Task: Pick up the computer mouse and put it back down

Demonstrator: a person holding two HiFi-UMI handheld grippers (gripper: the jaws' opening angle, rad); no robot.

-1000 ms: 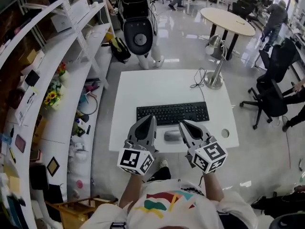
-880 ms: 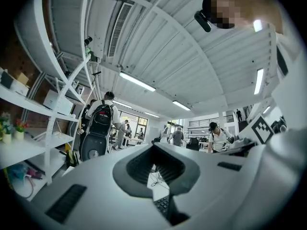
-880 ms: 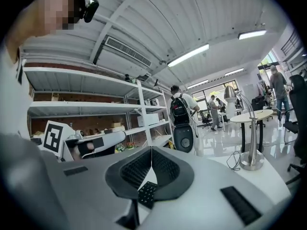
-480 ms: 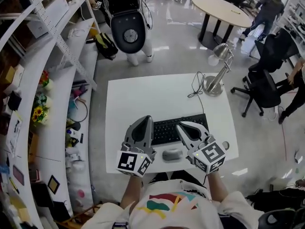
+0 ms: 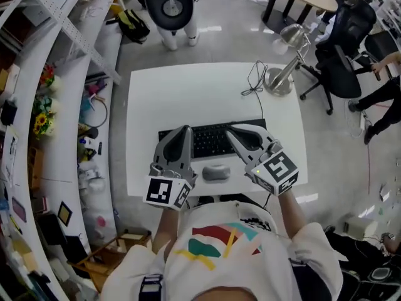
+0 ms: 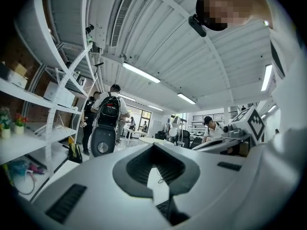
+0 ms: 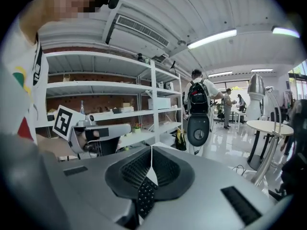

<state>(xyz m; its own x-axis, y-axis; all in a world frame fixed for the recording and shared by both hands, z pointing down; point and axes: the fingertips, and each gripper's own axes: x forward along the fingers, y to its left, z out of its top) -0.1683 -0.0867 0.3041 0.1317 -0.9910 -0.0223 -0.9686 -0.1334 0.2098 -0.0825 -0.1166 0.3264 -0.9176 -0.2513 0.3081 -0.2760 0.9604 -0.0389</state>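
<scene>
Both grippers have advanced since a second ago: the left gripper [image 5: 183, 131] and the right gripper [image 5: 231, 132] now reach over the keyboard [image 5: 210, 143], each with its jaws pressed together on nothing. The mouse [image 5: 216, 172] lies untouched on the white table [image 5: 188, 93] near its front edge, between the two gripper bodies and behind their tips. Judgement: the pick-up has not begun, and a gripper must first draw back and open.
</scene>
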